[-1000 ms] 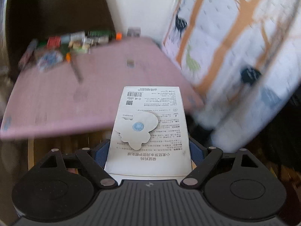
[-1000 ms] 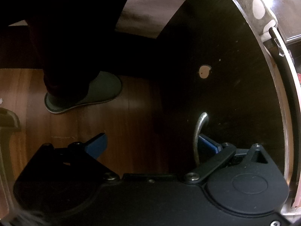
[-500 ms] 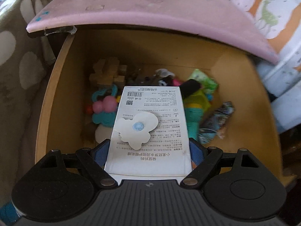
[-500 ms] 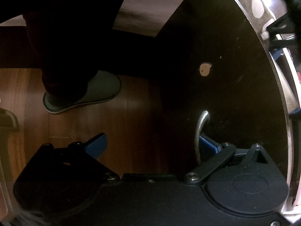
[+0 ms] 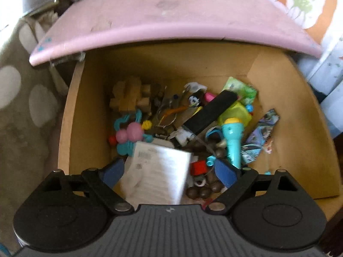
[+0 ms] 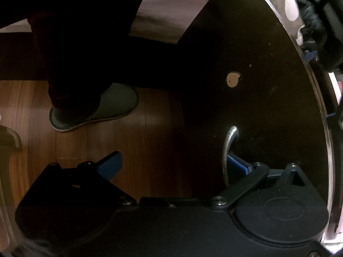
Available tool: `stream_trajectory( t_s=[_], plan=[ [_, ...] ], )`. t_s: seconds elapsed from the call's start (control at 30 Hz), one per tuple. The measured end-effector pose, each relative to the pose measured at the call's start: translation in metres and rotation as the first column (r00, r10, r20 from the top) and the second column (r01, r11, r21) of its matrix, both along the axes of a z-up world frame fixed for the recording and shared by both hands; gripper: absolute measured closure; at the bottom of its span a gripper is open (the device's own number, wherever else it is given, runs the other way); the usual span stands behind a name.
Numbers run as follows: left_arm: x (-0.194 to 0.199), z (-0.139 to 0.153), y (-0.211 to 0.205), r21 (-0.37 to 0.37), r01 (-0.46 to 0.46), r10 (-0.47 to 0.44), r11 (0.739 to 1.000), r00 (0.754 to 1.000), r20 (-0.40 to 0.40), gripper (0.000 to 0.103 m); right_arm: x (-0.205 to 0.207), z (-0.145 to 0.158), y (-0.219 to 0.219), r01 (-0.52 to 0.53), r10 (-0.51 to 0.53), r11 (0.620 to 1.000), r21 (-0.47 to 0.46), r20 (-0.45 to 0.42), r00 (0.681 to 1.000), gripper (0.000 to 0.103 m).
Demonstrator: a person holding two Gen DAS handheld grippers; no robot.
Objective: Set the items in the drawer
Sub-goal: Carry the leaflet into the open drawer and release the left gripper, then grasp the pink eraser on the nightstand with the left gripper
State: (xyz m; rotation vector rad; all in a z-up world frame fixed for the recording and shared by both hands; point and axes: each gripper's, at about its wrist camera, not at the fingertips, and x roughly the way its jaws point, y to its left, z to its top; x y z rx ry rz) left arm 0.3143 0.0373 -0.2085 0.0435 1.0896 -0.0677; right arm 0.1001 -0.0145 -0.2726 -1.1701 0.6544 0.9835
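In the left wrist view the open wooden drawer lies below me, full of small toys. My left gripper is open above its front. The white printed packet is blurred and loose between the spread blue pads, falling toward the toys. In the right wrist view my right gripper is open. Its right pad sits behind the metal drawer handle on the dark drawer front; its left pad hangs over the floor.
A pink tabletop overhangs the drawer's back. The drawer holds a wooden puzzle, a teal toy torch, a black bar and a pink-and-teal rattle. A spotted cloth is at left. A slippered foot stands on the wood floor.
My left gripper has opened and let go of the white packet, which now drops into the drawer. Before that it swung down over the drawer. The right gripper has stayed hooked at the handle.
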Motion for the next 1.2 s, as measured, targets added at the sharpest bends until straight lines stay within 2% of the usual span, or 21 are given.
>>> stream_trajectory(
  t_s=[0.27,0.43,0.53,0.7,0.83,0.9,1.0,1.2],
  plan=[
    [-0.001,0.041,-0.004,-0.073,-0.001,0.007,0.997,0.997,0.076,0.008,0.001,0.000,0.001,0.022,-0.022,1.000,0.010,-0.003,1.000,0.000],
    [0.012,0.071,-0.011,-0.063,0.005,0.007,0.998,0.982,0.191,0.008,-0.001,-0.001,0.002,0.030,-0.030,0.999,0.016,0.001,1.000,0.000],
    [0.033,0.083,-0.012,-0.078,0.035,-0.018,0.996,0.977,0.211,0.008,-0.002,-0.003,0.001,0.025,-0.025,1.000,0.020,0.006,1.000,0.000],
    [0.074,0.099,-0.007,-0.033,0.026,-0.015,0.999,0.950,0.312,0.009,-0.003,-0.007,0.000,0.004,-0.004,1.000,0.019,0.017,1.000,0.000],
    [0.111,0.109,0.009,-0.042,-0.021,0.035,0.999,0.923,0.383,0.009,-0.004,-0.008,0.000,-0.007,0.007,1.000,0.019,0.026,1.000,0.000],
    [0.128,0.111,0.016,-0.018,-0.045,0.048,0.999,0.909,0.415,0.009,-0.004,-0.009,0.000,-0.011,0.010,1.000,0.021,0.029,1.000,0.000],
    [0.154,0.113,0.028,0.012,-0.083,0.069,0.996,0.896,0.439,0.009,-0.005,-0.008,0.001,-0.014,0.013,1.000,0.027,0.032,0.999,0.000],
    [0.210,0.110,0.051,-0.001,-0.120,0.106,0.993,0.871,0.479,0.009,-0.005,-0.010,0.000,-0.014,0.013,0.999,0.035,0.037,0.999,0.000]
  ],
)
